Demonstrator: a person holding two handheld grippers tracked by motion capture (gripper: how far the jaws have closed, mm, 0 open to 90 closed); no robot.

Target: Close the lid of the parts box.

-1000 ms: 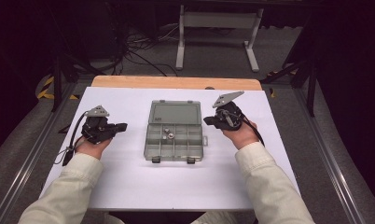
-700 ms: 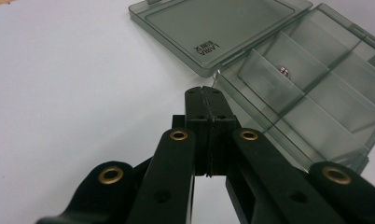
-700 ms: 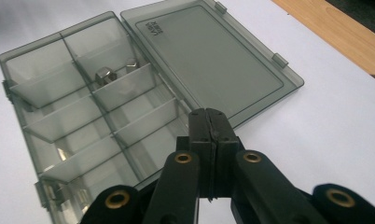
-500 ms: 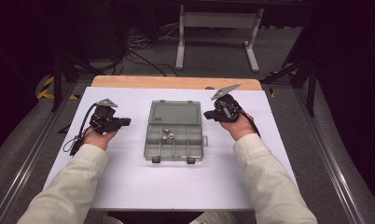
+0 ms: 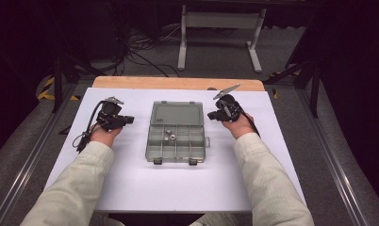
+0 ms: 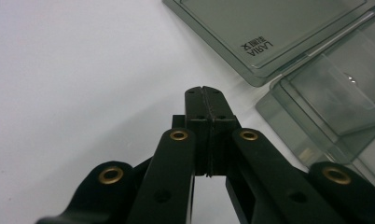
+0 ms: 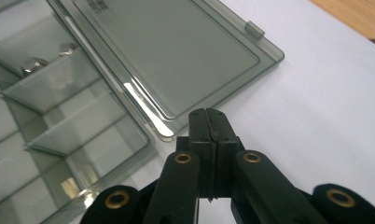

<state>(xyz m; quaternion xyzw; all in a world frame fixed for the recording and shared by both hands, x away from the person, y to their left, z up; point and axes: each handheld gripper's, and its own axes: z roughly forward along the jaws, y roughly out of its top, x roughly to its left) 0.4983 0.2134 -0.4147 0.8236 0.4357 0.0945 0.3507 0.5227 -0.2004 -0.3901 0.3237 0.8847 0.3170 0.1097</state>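
- High view: the left gripper (image 5: 125,120) and the right gripper (image 5: 213,114) have both drawn inward toward the open organiser box (image 5: 176,132) since a second ago, and now flank it from either side with a gap on each; I judge this an approach to the box, with nothing gripped yet
- The box lies mid-way across the white table cover (image 5: 131,183), its lid (image 5: 176,113) folded flat toward the far edge, and a few small metal parts (image 5: 168,135) sit in its centre compartments
- The cover is smooth and matt; a strip of bare wood (image 5: 178,83) shows beyond it
- Left gripper view: the black jaws are clenched pad to pad on nothing, their tip (image 6: 204,93) just short of where the lid (image 6: 265,32) meets the tray; the lid is smoky, translucent plastic with a raised rim and a moulded brand mark
- Right gripper view: its jaws are likewise pressed together and empty, tip (image 7: 209,114) just beside the lid's glossy near edge (image 7: 153,123); thin clear dividers (image 7: 59,93) form rectangular cells, with two faceted metal nuts (image 7: 45,58) in one
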